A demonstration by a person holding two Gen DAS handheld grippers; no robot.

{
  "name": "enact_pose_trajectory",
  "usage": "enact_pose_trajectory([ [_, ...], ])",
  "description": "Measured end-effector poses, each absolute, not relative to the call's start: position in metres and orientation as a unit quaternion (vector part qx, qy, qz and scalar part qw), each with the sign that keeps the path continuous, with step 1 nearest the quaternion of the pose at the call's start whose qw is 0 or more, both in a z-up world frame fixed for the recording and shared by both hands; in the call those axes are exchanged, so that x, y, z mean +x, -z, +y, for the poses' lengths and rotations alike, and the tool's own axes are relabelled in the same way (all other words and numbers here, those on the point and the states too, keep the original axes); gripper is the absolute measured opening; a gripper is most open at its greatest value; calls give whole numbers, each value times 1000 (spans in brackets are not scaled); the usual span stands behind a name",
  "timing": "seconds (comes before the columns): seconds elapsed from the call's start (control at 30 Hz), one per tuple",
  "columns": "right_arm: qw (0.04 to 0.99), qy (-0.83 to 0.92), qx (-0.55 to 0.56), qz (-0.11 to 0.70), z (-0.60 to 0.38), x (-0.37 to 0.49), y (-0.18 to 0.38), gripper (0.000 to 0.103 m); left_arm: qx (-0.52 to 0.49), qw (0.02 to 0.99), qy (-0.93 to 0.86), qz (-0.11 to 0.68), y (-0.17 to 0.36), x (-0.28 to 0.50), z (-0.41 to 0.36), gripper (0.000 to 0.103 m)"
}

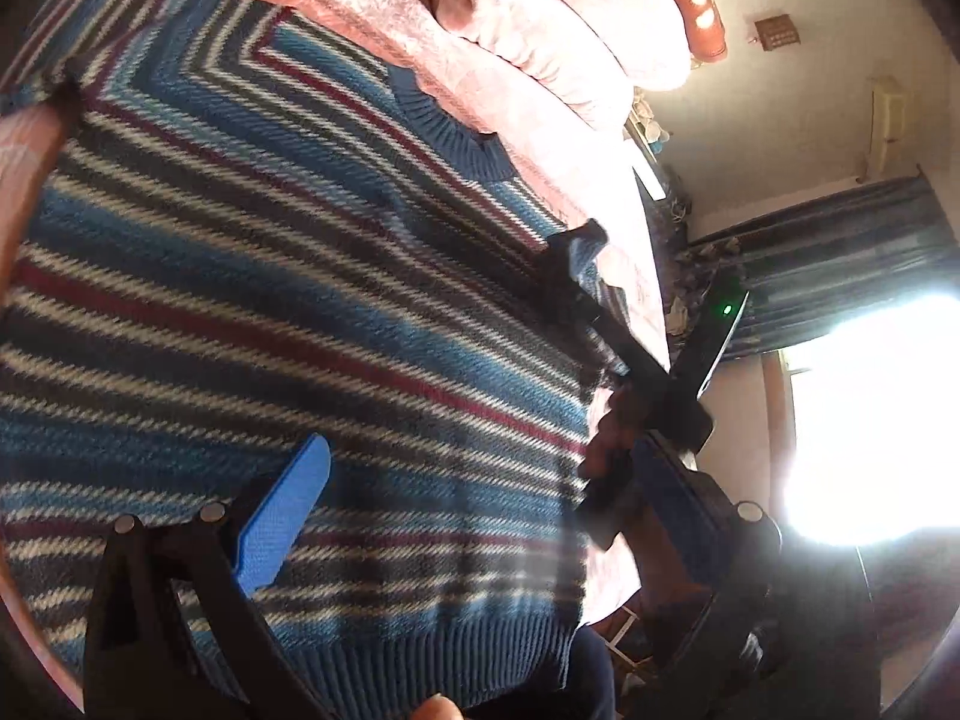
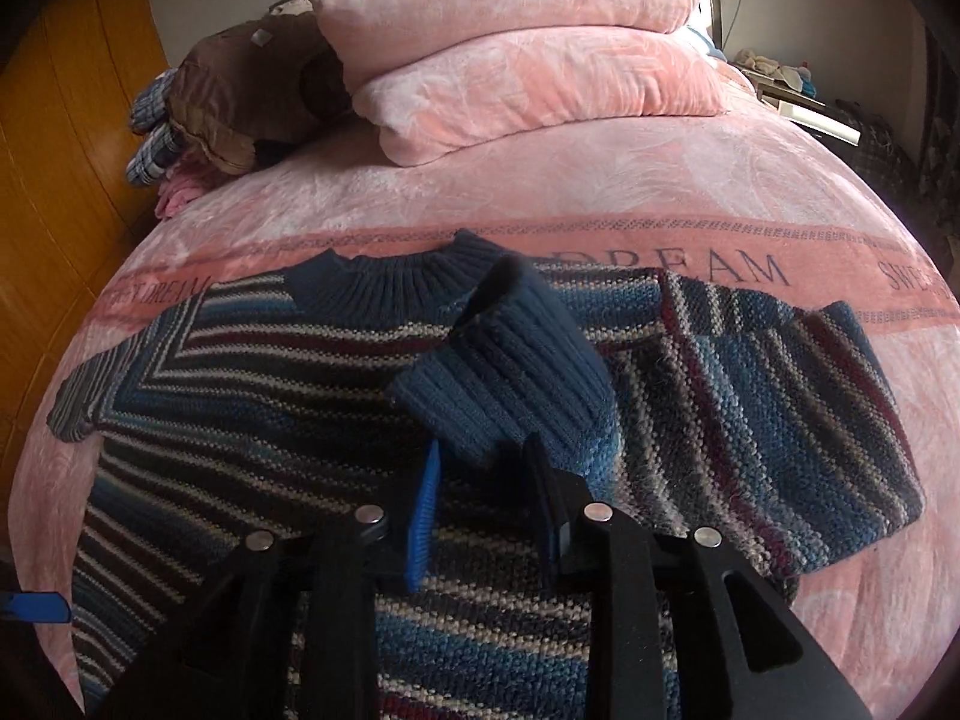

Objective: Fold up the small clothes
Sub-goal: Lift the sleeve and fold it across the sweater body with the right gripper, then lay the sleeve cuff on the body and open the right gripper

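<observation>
1. On the pink plush bedspread (image 2: pixel 600 180) printed with "DREAM": a striped knit sweater (image 2: pixel 252 360) in blue, white and maroon lies flat, front up, ribbed navy collar (image 2: pixel 384 282) toward 12 o'clock in the right wrist view.
2. Right gripper (image 2: pixel 486 480): jaws narrow, closed on the ribbed navy cuff (image 2: pixel 510 360) of one sleeve. The cuff is raised above the chest, the sleeve (image 2: pixel 768 396) bending back from 3 o'clock toward centre.
3. Left gripper (image 1: pixel 480 480): one blue finger pad (image 1: pixel 282 516) shows at 7 o'clock over the lower body of the sweater; jaws wide, holding nothing. The second finger is dark against window glare.
4. In the left wrist view the right gripper (image 1: pixel 576 276) appears at 3 o'clock, at the sweater's edge.
5. Progress, judged: early. First sleeve fold is in hand, not laid down. The other sleeve, at 9 o'clock in the right wrist view, is unfolded.
6. Left to do: lay this sleeve across the chest, fold the other sleeve, then fold the body.
7. Two stacked pink pillows (image 2: pixel 510 30) sit at 12 o'clock, well apart.
</observation>
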State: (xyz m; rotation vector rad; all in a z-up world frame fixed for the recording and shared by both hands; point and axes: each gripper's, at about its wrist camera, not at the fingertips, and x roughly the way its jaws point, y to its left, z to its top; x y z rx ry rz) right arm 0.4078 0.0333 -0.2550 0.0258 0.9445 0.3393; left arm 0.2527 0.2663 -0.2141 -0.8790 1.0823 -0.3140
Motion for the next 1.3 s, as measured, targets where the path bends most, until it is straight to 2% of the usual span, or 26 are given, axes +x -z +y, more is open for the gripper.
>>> enact_pose_trajectory([
  [0.03, 875, -167, 28, 454, 28, 400, 255, 35, -408, 752, 153, 494, 215, 265, 261, 100],
  [0.2, 873, -108, 178, 441, -35, 358, 256, 42, -457, 704, 201, 505, 243, 335, 218, 100],
  [0.27, 868, -90, 229, 432, -54, 341, 266, 42, -446, 695, 190, 531, 262, 363, 195, 100],
  [0.3, 866, -85, 244, 429, -60, 334, 273, 46, -454, 683, 178, 544, 274, 373, 187, 100],
  [0.43, 862, -100, 251, 428, -66, 333, 294, 47, -471, 645, 162, 579, 310, 398, 159, 100],
  [0.67, 852, -128, 285, 420, -69, 338, 301, 47, -528, 630, 140, 552, 325, 425, 142, 98],
  [0.7, 851, -130, 288, 420, -69, 338, 301, 47, -533, 631, 134, 548, 325, 428, 142, 84],
  [0.73, 851, -128, 291, 419, -70, 337, 302, 47, -527, 636, 126, 549, 325, 430, 141, 54],
  [0.77, 850, -122, 294, 420, -71, 335, 303, 47, -514, 639, 119, 560, 324, 433, 139, 42],
  [0.8, 848, -121, 299, 422, -72, 336, 305, 47, -504, 640, 115, 569, 325, 437, 138, 22],
  [0.83, 846, -122, 302, 422, -74, 333, 306, 47, -494, 643, 109, 575, 324, 439, 136, 9],
  [0.9, 848, -125, 297, 421, -71, 333, 305, 47, -480, 649, 107, 580, 318, 447, 137, 10],
  [0.93, 848, -129, 294, 422, -69, 333, 305, 47, -472, 654, 110, 580, 311, 452, 139, 6],
  [1.0, 849, -136, 286, 424, -61, 334, 305, 47, -454, 670, 127, 574, 291, 464, 140, 6],
  [1.07, 850, -142, 273, 427, -52, 334, 304, 47, -426, 685, 153, 571, 264, 479, 138, 7],
  [1.1, 851, -145, 269, 428, -48, 334, 304, 47, -417, 692, 166, 565, 248, 486, 137, 11],
  [1.17, 851, -152, 259, 430, -40, 334, 304, 47, -394, 709, 183, 555, 217, 500, 137, 6],
  [1.2, 853, -153, 253, 430, -36, 334, 304, 47, -379, 720, 192, 549, 200, 508, 138, 0],
  [1.3, 853, -157, 245, 433, -29, 334, 305, 47, -342, 745, 210, 533, 160, 522, 142, 0],
])
